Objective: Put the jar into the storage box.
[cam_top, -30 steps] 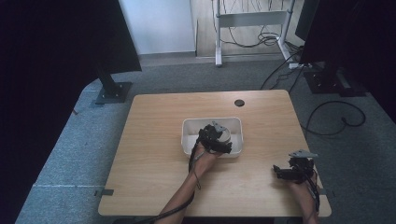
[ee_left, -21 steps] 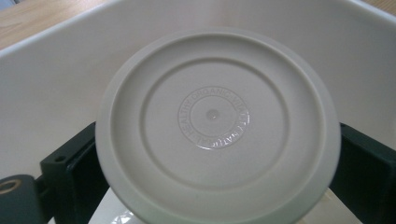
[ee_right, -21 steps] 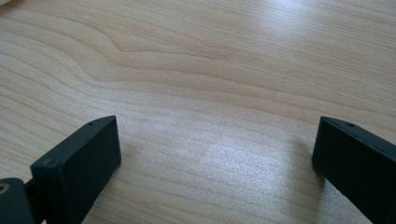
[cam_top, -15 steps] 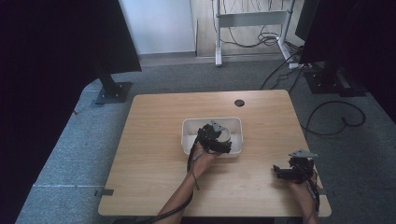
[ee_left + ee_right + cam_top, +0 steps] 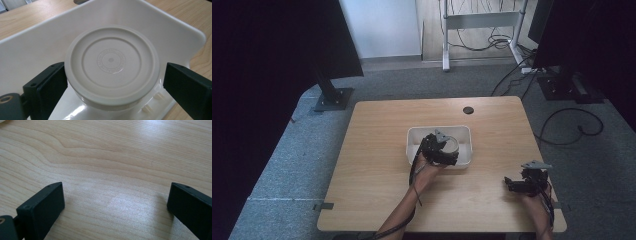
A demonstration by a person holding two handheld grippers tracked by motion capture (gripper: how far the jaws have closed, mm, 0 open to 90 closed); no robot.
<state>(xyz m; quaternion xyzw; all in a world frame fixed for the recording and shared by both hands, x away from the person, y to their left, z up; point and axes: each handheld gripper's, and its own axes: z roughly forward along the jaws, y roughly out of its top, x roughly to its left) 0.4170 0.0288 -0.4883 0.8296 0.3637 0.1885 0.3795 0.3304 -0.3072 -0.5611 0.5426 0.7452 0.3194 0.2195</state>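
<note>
Round cream-lidded container (image 5: pixel 112 67): stands in white tray (image 5: pixel 175 32), between the jaws of the left gripper (image 5: pixel 115 85). Jaws apart; left jaw touching the lid rim, right jaw just clear. Right gripper (image 5: pixel 116 207): jaws apart over bare wooden table (image 5: pixel 112 157), well apart from the container.

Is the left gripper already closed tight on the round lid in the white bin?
No: in the left gripper view a gap separates the right jaw from the round lid, and the left gripper stands open.

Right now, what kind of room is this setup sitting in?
Probably an office or lab workspace: a bare wooden table stands on grey carpet, with loose cables trailing across the floor and dark screens on stands around it.
</note>
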